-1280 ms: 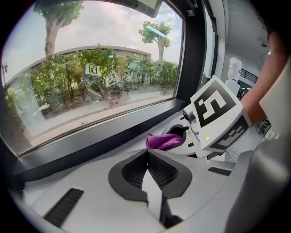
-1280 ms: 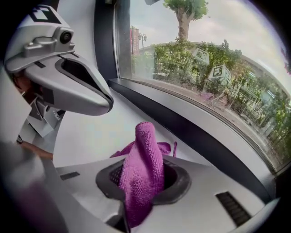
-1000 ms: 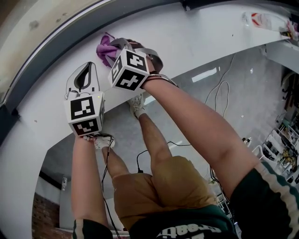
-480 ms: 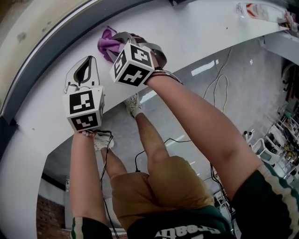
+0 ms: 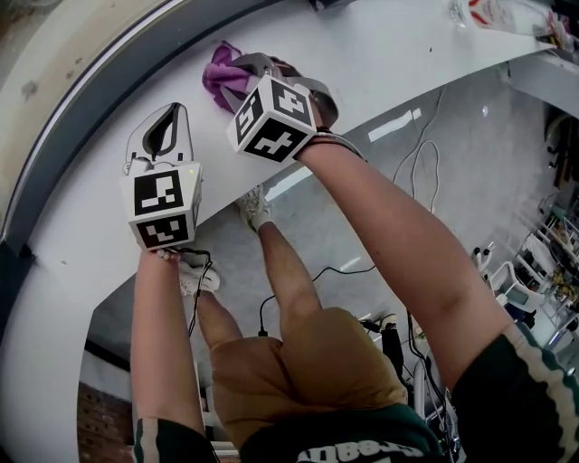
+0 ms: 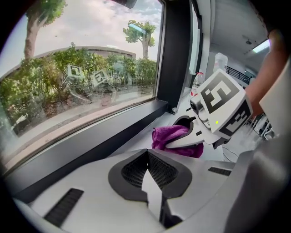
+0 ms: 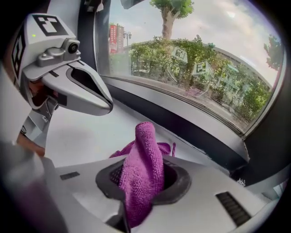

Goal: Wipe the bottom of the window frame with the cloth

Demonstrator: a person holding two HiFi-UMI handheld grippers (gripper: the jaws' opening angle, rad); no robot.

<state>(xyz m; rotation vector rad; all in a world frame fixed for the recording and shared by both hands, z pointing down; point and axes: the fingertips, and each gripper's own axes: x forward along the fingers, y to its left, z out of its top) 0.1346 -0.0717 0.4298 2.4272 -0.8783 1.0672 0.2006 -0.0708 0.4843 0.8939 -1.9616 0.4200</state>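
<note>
A purple cloth (image 5: 223, 80) (image 7: 144, 170) (image 6: 173, 138) lies on the white window sill (image 5: 380, 54) just below the dark bottom rail of the window frame (image 5: 99, 99) (image 7: 191, 125) (image 6: 104, 139). My right gripper (image 5: 242, 74) (image 7: 142, 182) is shut on the cloth, a fold of which stands up between its jaws. My left gripper (image 5: 163, 136) (image 6: 148, 179) is shut and holds nothing; it rests over the sill to the left of the cloth.
A plastic bottle (image 5: 484, 13) lies at the far right end of the sill. Below the sill are the grey floor, cables (image 5: 425, 172) and the person's legs. Glass with trees outside fills the space beyond the frame.
My right gripper and the cloth have slid a little to the right along the sill. The left gripper has stayed where it was.
</note>
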